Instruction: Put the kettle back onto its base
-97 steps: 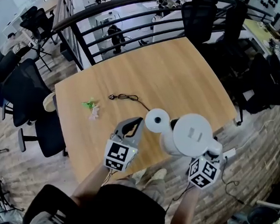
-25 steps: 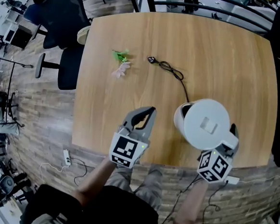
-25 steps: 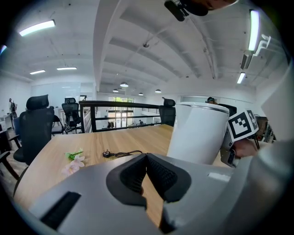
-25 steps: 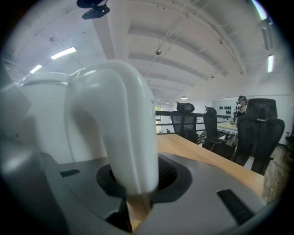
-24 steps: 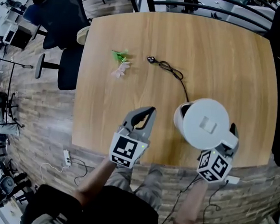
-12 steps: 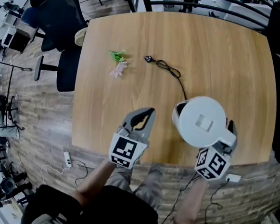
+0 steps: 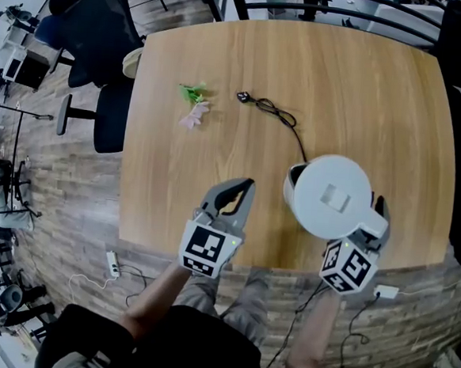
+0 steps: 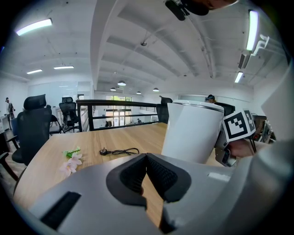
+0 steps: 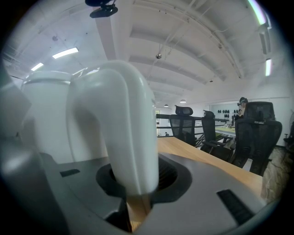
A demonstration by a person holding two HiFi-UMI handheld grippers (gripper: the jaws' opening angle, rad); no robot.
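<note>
At wooden table, right gripper fingers clamp kettle handle; left gripper fingers closed, empty, nearby.

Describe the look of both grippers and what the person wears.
Left gripper and right gripper match: grey moulded shells, black ribbed pads, a white cube with black square markers behind each. The forearms are bare; the person wears a dark top.

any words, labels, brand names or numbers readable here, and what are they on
None can be read.
kettle: only a small blank rectangle on the lid, no brand or print visible.
left cube, right cube: black-and-white square marker patterns, not letters or numbers.
Far background: too small to read.
</note>
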